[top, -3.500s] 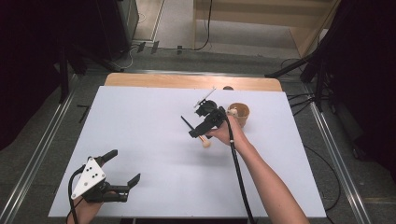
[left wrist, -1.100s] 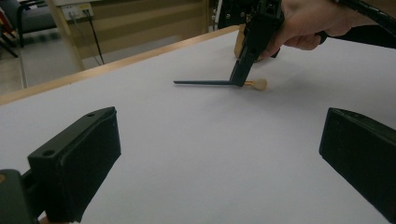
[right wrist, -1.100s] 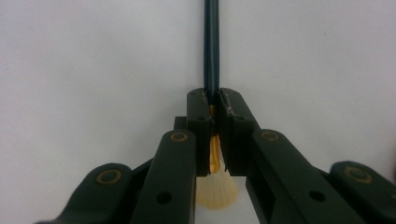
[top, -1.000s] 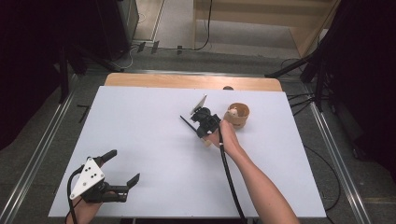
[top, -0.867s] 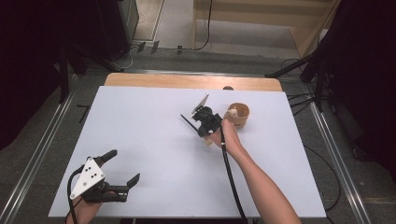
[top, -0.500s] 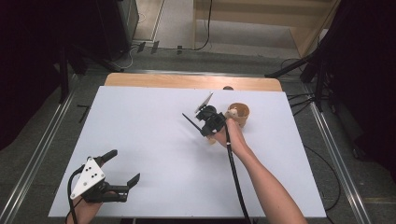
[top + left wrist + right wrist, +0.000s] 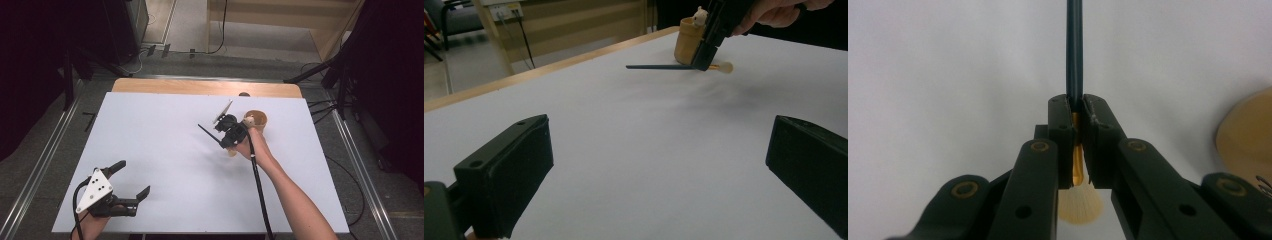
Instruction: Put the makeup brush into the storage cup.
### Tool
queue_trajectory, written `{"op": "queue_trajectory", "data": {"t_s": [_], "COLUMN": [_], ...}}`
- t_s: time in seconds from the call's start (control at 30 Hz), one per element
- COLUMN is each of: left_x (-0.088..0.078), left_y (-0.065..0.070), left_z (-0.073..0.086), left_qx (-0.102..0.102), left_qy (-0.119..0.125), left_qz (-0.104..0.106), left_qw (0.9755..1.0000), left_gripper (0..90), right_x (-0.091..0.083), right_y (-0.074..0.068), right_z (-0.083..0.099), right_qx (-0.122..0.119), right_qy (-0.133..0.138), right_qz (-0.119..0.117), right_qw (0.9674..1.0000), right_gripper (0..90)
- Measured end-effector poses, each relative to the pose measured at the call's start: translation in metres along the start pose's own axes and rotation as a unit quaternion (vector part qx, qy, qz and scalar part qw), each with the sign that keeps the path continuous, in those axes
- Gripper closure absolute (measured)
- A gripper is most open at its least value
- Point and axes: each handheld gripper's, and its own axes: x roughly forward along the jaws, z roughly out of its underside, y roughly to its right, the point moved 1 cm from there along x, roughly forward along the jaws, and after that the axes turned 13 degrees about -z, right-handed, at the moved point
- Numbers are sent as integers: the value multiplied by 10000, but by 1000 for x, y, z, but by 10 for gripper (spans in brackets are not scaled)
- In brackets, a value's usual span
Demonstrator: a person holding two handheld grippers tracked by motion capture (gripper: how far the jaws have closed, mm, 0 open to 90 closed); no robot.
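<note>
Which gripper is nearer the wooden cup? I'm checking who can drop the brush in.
Right. The right gripper, shut on the brush, hangs just beside the wooden cup. The left gripper sits open at the table's near left corner, far away.

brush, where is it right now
The brush is clamped in the right hand-held gripper, above the table's right half, just left of the wooden cup.

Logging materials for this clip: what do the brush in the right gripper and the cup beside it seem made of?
Brush: dark, smooth, slightly glossy handle, likely painted wood or plastic; shiny gold ferrule, probably metal; pale soft bristles. Cup: tan, matte, apparently wood or bamboo, though grain is too small to confirm. The right gripper clamps the brush.
</note>
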Motion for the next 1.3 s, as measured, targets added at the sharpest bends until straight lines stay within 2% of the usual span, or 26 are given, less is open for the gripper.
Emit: {"op": "queue_trajectory", "data": {"t_s": [0.6, 0.63, 0.87, 1.3], "left_x": [1, 1, 1, 1], "left_y": [0, 0, 0, 1], "left_z": [0, 0, 0, 0], "left_qx": [1, 1, 2, 13], "left_qy": [-2, 0, 2, -17], "left_qz": [8, 9, 17, 14], "left_qw": [10000, 10000, 10000, 10000], "left_gripper": [0, 0, 0, 0], "right_x": [-10, -11, -13, -15], "right_y": [-12, -13, -17, -21], "right_z": [16, 17, 25, 40], "right_qx": [-490, -466, -700, -957], "right_qy": [-68, -65, -101, -216], "right_qz": [-4, -10, 3, 0], "right_qw": [9988, 9989, 9975, 9952], "right_gripper": [849, 849, 849, 849]}}
